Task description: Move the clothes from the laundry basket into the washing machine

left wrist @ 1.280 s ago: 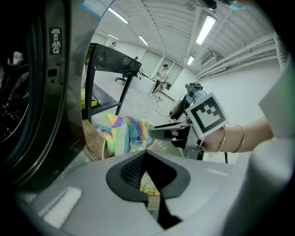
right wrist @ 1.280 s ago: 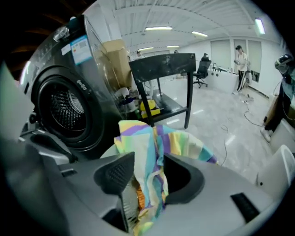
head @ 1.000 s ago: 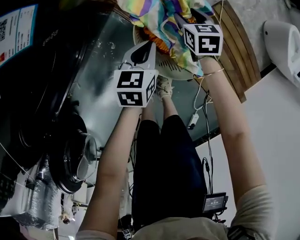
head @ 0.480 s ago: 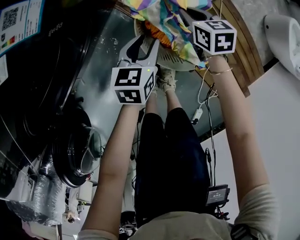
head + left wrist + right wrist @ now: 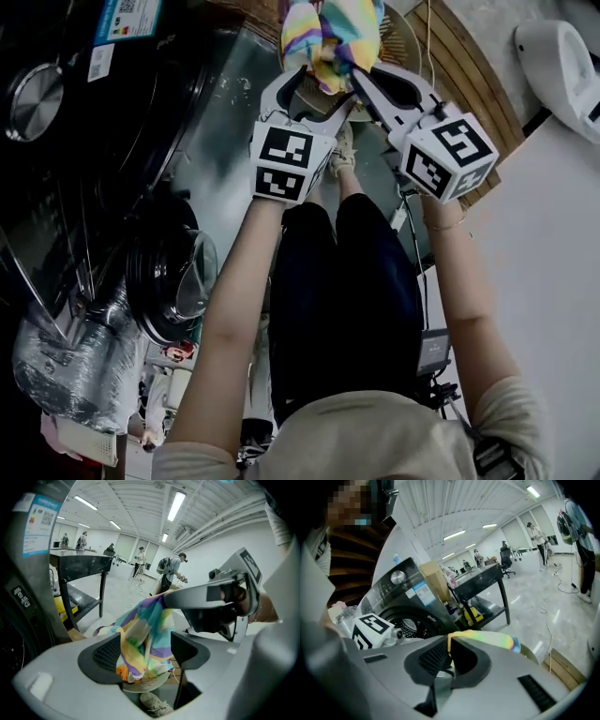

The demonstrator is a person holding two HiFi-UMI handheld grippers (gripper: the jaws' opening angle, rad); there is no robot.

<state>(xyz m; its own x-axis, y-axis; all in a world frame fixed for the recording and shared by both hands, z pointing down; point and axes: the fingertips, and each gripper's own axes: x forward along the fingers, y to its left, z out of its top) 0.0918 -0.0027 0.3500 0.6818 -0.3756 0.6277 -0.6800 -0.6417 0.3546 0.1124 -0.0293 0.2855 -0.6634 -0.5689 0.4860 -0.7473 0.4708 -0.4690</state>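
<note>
The rainbow-striped soft cloth (image 5: 330,33) is pinched tight by the right gripper (image 5: 364,82) and hangs loose between the opening jaws of the left gripper (image 5: 314,89). The black washing machine (image 5: 103,159) is found to their left.

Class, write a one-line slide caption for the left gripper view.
Left gripper, jaws opening, with the colourful cloth hanging between them, pinched by the right gripper.

Head view: the striped cloth (image 5: 330,37) is cut off at 12 o'clock, the washing machine (image 5: 94,159) at 9 o'clock. Right gripper view: the right gripper (image 5: 449,649) hides most of the cloth. Left gripper view: the cloth covers most of the laundry basket (image 5: 149,682).
</note>
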